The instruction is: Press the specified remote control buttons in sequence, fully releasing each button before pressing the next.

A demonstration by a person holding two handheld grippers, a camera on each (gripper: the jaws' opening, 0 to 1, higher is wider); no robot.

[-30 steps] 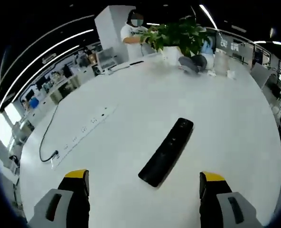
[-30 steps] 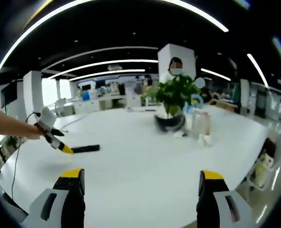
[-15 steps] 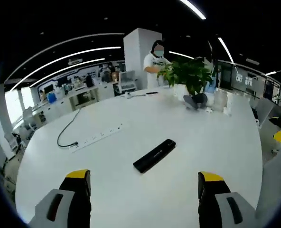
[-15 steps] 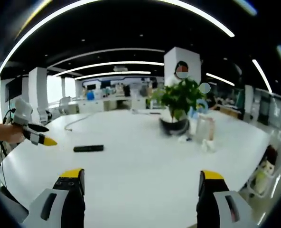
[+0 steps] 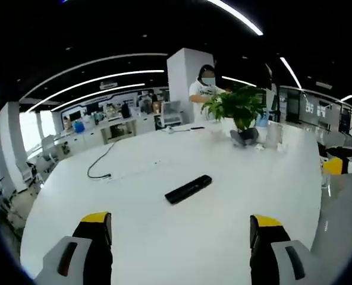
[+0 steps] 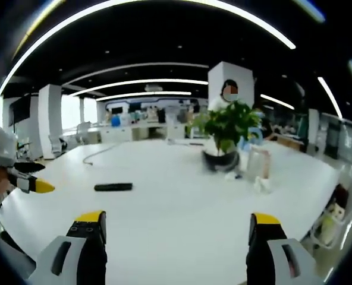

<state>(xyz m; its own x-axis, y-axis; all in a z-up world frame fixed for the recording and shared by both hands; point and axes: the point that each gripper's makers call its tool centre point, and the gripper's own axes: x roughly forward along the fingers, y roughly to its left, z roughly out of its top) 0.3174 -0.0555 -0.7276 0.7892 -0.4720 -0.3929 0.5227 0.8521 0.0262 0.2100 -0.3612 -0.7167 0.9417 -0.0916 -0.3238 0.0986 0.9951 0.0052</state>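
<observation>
With both sets of jaws apart and well off the remote (image 5: 188, 189) at centre frame on the white tabletop (image 5: 223, 225), a long approach risks pressing a wrong button.

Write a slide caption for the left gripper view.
Left gripper, jaws open, above a white table facing a black remote; potted plant beyond.

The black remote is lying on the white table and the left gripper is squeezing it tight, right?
Not quite. The black remote does lie on the white table, but the left gripper is not squeezing it. The left gripper view shows its jaws open and apart from the remote, which lies alone farther out on the table.
</observation>
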